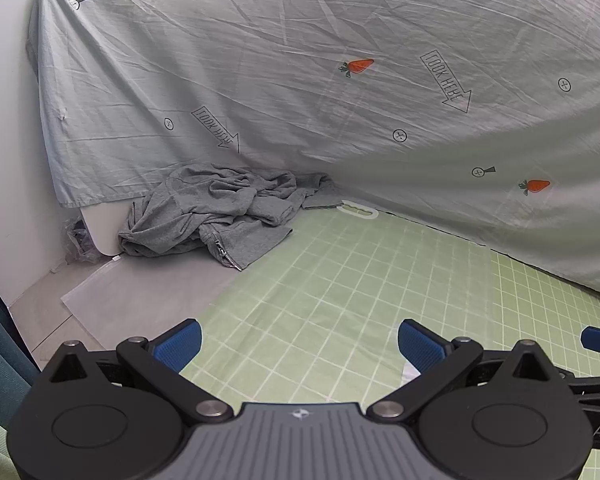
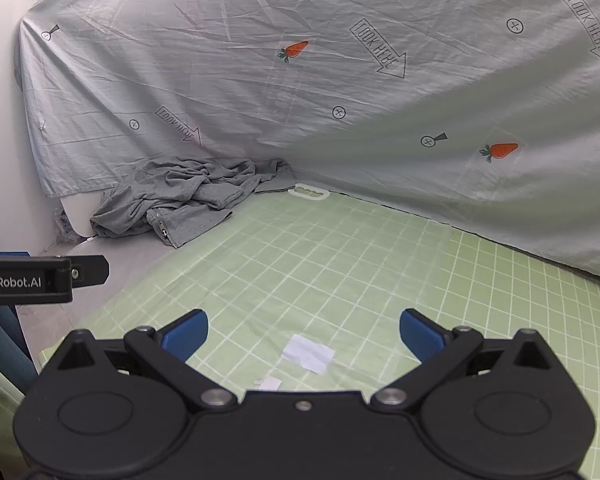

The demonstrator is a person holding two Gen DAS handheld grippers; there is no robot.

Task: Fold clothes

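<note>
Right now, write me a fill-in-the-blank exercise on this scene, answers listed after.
1. The crumpled grey garment has a metal ____ along its open edge.
2. The left gripper and right gripper are both ____ and hold nothing.
3. The green mat is printed with a white ____ pattern.
4. The hanging sheet bears orange ____ prints.

Answers: zipper; open; grid; carrot

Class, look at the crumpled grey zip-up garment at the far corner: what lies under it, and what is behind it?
The grey garment rests partly on the green checked mat and partly on a white surface. Behind it hangs the carrot-print sheet. Whatever that sheet covers cannot be seen.
</note>
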